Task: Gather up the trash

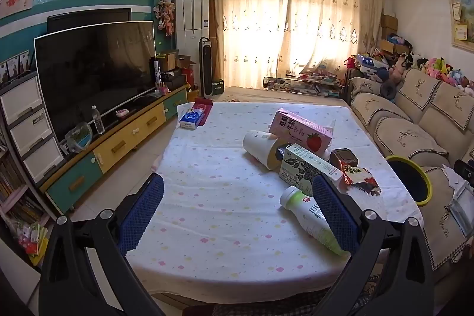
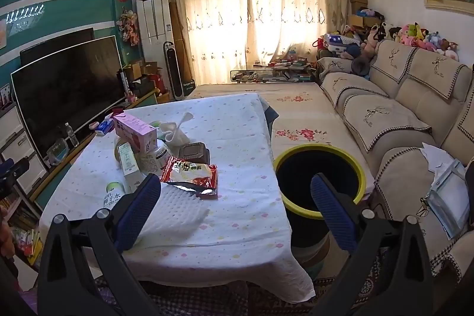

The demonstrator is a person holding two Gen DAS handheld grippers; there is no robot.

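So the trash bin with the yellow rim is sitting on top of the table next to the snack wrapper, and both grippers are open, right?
Not quite. The bin stands on the floor beside the table, not on it, as the right wrist view shows. The left gripper and right gripper are open.

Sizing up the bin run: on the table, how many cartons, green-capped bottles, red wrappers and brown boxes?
Cartons: 2, the pink carton and the green carton
green-capped bottle: 1
red wrapper: 1
brown box: 1
Total: 5
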